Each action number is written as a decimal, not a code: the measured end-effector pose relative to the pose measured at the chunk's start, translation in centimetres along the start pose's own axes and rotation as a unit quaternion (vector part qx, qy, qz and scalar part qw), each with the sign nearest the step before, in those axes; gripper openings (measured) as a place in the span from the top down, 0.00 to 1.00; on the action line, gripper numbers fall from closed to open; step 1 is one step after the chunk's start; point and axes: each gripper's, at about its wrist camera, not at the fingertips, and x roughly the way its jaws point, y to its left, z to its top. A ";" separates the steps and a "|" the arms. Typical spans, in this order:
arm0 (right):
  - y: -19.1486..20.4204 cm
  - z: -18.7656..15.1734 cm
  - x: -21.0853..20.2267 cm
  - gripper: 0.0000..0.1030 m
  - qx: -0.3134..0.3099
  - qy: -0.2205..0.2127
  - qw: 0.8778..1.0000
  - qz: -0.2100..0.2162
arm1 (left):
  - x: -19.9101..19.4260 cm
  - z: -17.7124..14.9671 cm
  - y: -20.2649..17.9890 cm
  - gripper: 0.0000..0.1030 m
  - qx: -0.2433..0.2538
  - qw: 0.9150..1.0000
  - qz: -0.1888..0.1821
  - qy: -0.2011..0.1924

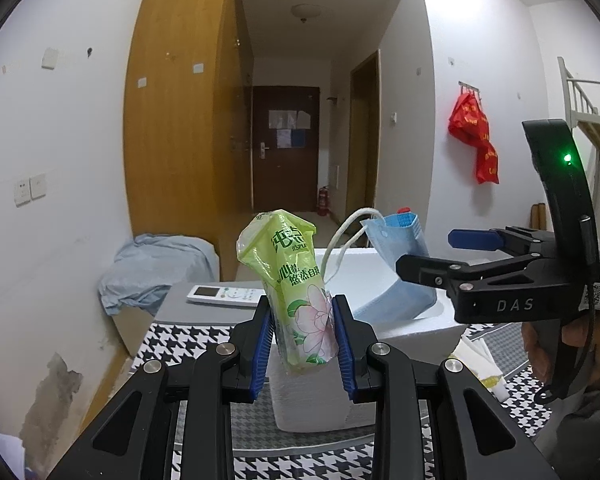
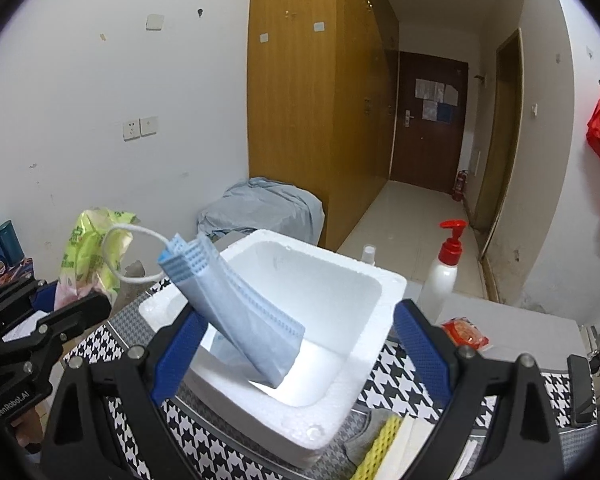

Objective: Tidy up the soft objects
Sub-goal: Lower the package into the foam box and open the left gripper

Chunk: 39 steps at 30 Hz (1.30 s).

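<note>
My left gripper (image 1: 302,332) is shut on a green tissue pack (image 1: 296,280) with a pink flower print, held upright above the near corner of a white foam box (image 1: 416,330). The pack also shows in the right wrist view (image 2: 88,258). My right gripper (image 2: 296,344) is wide open over the foam box (image 2: 352,364). A folded blue face mask (image 2: 240,308) with white ear loops stands tilted in the box, its lower end inside, leaning against my left finger. In the left wrist view the mask (image 1: 400,268) is beside the right gripper (image 1: 424,254).
The box sits on a houndstooth cloth (image 2: 404,376). A white pump bottle with red top (image 2: 444,268) and a red packet (image 2: 464,332) are right of it; a yellow sponge (image 2: 380,448) lies in front. A white remote (image 1: 224,295) lies behind it.
</note>
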 end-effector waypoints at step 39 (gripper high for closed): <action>-2.6 -0.8 -0.6 0.07 0.016 0.005 1.000 -0.026 | 4.8 2.0 -2.4 0.71 0.054 0.993 -0.102 0.033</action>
